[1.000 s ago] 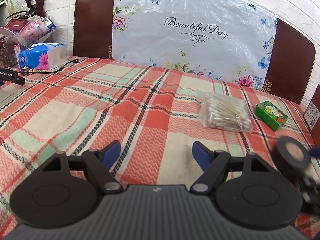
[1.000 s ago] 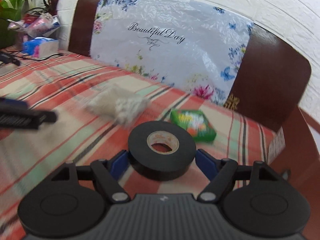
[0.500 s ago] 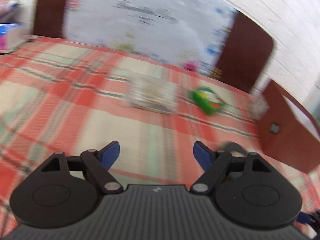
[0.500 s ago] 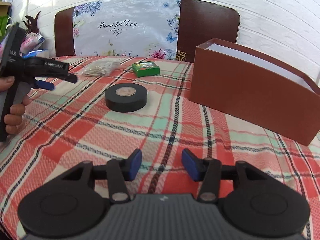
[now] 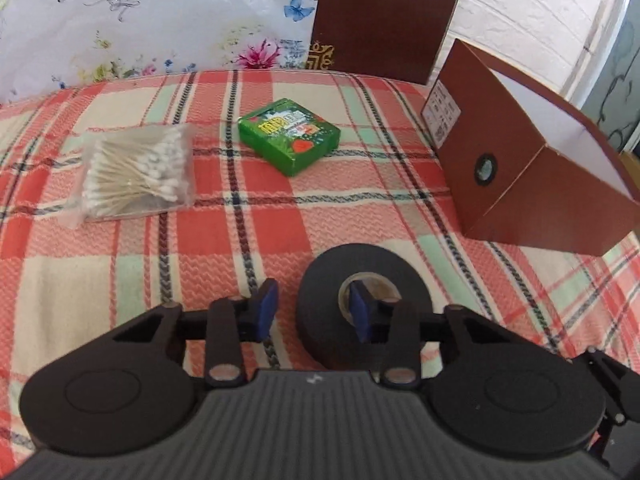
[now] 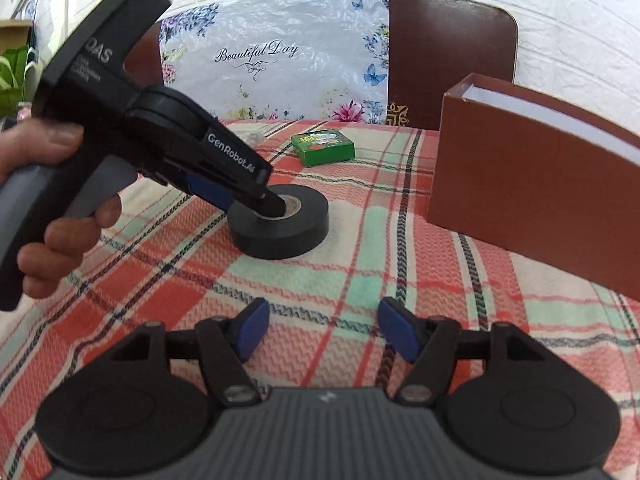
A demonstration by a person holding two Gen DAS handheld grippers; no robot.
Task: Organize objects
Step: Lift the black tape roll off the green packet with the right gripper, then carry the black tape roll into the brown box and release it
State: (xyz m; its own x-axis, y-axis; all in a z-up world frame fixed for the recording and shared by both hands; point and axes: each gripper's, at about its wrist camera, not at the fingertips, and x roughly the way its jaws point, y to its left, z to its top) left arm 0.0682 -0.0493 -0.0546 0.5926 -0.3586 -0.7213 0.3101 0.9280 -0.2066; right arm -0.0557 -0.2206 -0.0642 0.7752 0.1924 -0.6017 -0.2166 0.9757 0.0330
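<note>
A black tape roll lies flat on the plaid cloth. My left gripper straddles the roll's near-left wall and its jaws are closing. One blue pad is down in the core hole. The other pad is outside the roll, with a strip of cloth still showing between it and the tape. My right gripper hovers over bare cloth nearer the front, its jaws opening with nothing between them. An open brown box stands to the right of the roll.
A green card box and a clear bag of cotton swabs lie farther back. A floral "Beautiful Day" sheet and a dark chair back stand behind the table. A hand holds the left gripper's handle.
The right gripper let go of the tape roll and drew back from it. The left gripper swung right and down onto the roll, and its jaws narrowed around the roll's wall.
</note>
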